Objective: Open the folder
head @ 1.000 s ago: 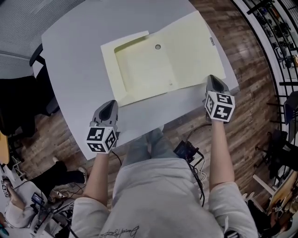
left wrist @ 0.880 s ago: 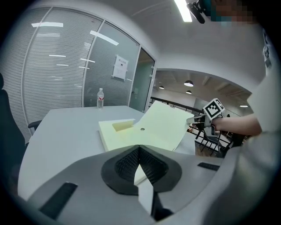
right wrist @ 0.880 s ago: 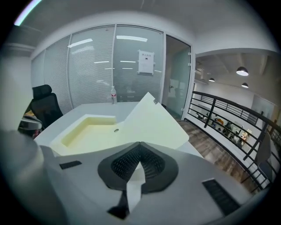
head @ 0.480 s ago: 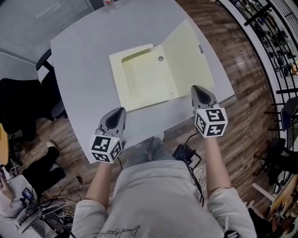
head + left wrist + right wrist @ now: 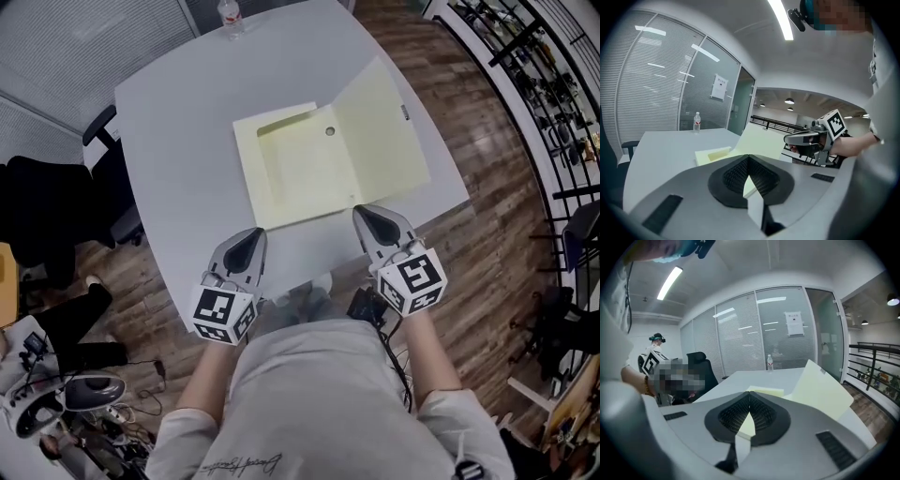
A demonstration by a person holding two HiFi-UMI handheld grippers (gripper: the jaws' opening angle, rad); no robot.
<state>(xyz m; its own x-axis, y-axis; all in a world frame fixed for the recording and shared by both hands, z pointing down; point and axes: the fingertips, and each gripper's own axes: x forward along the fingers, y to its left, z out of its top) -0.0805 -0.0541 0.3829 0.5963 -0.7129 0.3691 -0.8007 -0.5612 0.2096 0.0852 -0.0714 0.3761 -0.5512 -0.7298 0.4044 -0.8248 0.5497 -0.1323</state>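
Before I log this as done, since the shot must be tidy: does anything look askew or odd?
Only the folder: its right cover stands tilted up off the table rather than flat. The bottle stands upright; nothing spilled.

No legible text; notice (image 5: 720, 87) on glass wall (image 5: 661, 93) too small to read.

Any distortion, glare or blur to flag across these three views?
Head view: strong fisheye, the table edges bow, yet the folder is sharp. Left gripper view: dark round vignette; the ceiling light is blown out. Right gripper view: same vignette; the bottle is small but clear.
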